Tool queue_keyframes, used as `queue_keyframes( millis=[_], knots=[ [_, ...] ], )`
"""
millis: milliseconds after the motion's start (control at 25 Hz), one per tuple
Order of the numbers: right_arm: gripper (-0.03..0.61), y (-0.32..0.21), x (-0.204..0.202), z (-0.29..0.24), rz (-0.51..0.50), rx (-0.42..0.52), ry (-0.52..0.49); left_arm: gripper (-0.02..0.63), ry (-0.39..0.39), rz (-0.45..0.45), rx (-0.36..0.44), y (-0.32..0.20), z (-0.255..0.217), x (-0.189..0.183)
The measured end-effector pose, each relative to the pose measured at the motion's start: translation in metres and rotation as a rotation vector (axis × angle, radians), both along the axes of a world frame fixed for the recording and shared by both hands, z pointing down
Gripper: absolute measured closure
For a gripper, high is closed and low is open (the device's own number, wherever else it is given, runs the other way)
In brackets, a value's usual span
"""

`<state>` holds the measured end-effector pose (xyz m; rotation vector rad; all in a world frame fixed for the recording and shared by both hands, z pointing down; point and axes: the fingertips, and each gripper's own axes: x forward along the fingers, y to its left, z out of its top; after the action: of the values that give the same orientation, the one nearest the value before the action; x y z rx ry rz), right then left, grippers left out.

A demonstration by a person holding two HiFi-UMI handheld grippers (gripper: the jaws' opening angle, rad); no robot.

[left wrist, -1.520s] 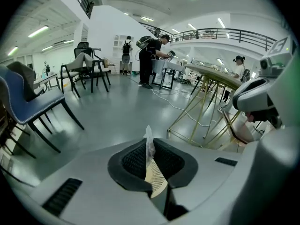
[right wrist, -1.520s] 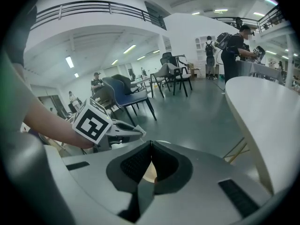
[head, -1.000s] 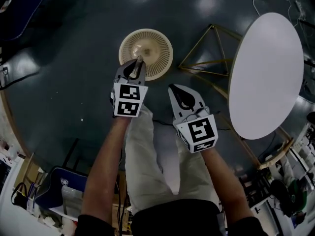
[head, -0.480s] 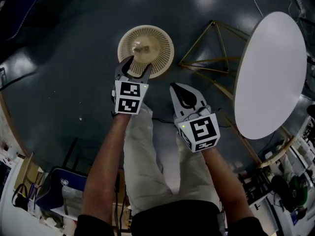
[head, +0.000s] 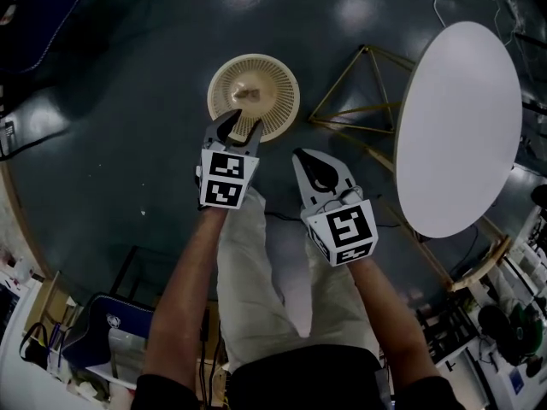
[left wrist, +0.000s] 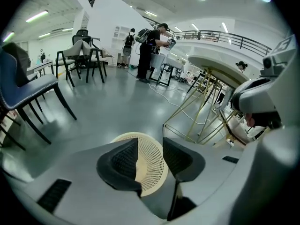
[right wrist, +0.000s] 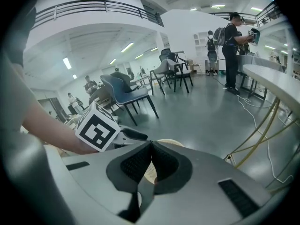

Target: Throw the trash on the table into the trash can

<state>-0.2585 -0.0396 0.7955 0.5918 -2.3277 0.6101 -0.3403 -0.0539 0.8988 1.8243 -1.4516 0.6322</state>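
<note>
My left gripper [head: 238,126] hangs over the near rim of the cream mesh trash can [head: 278,101], jaws apart and empty, having just narrowed a little; a crumpled piece of trash [head: 248,93] lies inside the can. My right gripper [head: 301,154], near the can's right side, is closed on nothing

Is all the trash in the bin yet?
One crumpled piece lies in the trash can. The left gripper hangs over it, jaws apart and empty, having just closed partway; the right gripper is shut, empty. The table top shows no trash, so nothing looks left.
</note>
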Motion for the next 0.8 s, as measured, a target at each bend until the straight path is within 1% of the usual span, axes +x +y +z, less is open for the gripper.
queue_keyframes(
  millis=[80,320,440,640,800],
  knots=[
    [0.56,0.0,0.002,-0.014,0.0,0.009,-0.005,0.476,-0.01,-0.004,0.023,0.002,-0.018,0.003],
    [0.56,0.008,0.009,-0.068,-0.012,0.035,-0.026,0.541,-0.027,0.007,0.089,0.011,-0.092,0.016],
    [0.56,0.008,0.009,-0.099,-0.025,0.058,-0.044,0.577,-0.036,-0.005,0.121,0.012,-0.128,0.019],
    [0.56,0.011,0.014,-0.156,-0.07,0.093,-0.073,0.595,-0.026,-0.045,0.172,0.021,-0.196,0.035],
    [0.56,0.016,0.026,-0.204,-0.082,0.113,-0.094,0.598,-0.018,-0.062,0.217,0.033,-0.255,0.051]
  ],
)
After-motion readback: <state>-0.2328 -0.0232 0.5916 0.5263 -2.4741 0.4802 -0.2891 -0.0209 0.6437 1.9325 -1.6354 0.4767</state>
